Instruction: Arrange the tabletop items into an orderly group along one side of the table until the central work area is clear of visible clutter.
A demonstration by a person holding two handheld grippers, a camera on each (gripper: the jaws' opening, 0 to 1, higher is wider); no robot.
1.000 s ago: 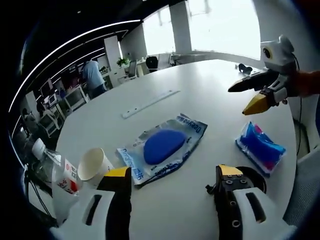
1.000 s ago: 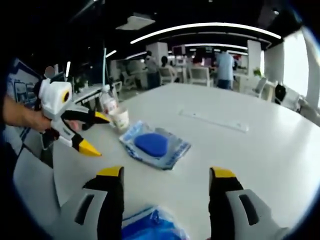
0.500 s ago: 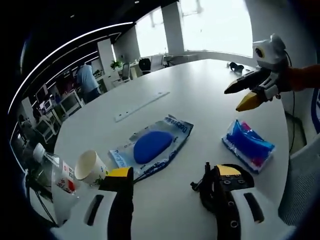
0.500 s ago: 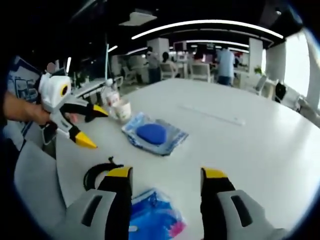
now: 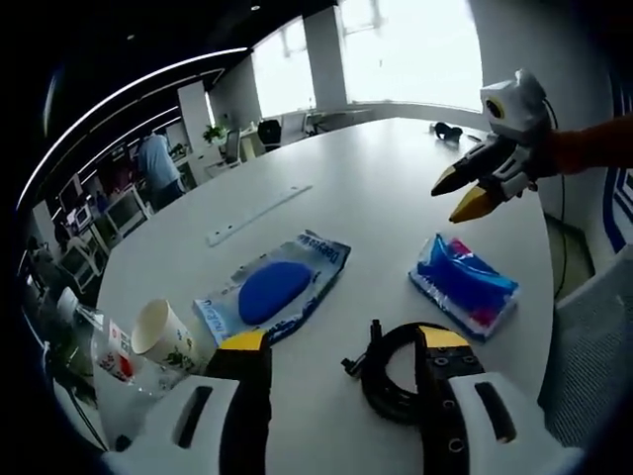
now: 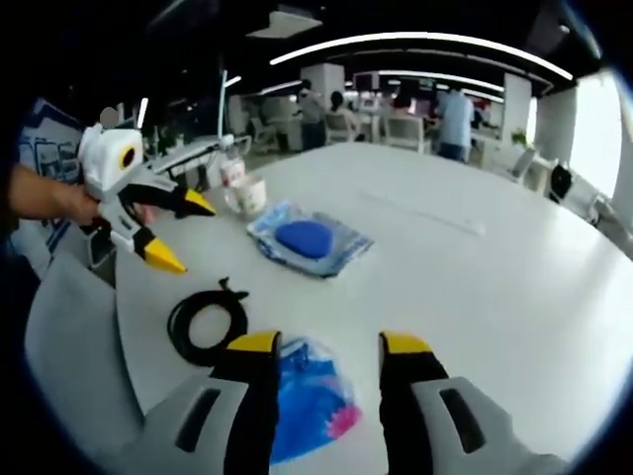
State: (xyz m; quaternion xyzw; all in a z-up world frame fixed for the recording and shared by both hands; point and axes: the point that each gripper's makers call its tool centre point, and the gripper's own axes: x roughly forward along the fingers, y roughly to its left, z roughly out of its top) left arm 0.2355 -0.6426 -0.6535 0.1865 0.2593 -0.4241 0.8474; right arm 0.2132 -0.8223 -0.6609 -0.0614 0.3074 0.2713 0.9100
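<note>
Blue pack [image 6: 309, 394] | bottom centre, just ahead between right tongs [image 6: 330, 346], nearer them | both tongs apart, empty | left tongs [image 5: 341, 346] over cable [image 5: 401, 371]

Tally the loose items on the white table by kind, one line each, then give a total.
Blue plastic packs: 2
Paper cup: 1
Plastic bottle: 1
Black cable coil: 1
Long white strip: 1
Total: 6

A large white bench [image 5: 396, 178] is lit by bright windows [image 5: 410, 49] beyond its far edge; curved ceiling light strips [image 6: 425, 40] are seen above distant office desks [image 6: 396, 104].
</note>
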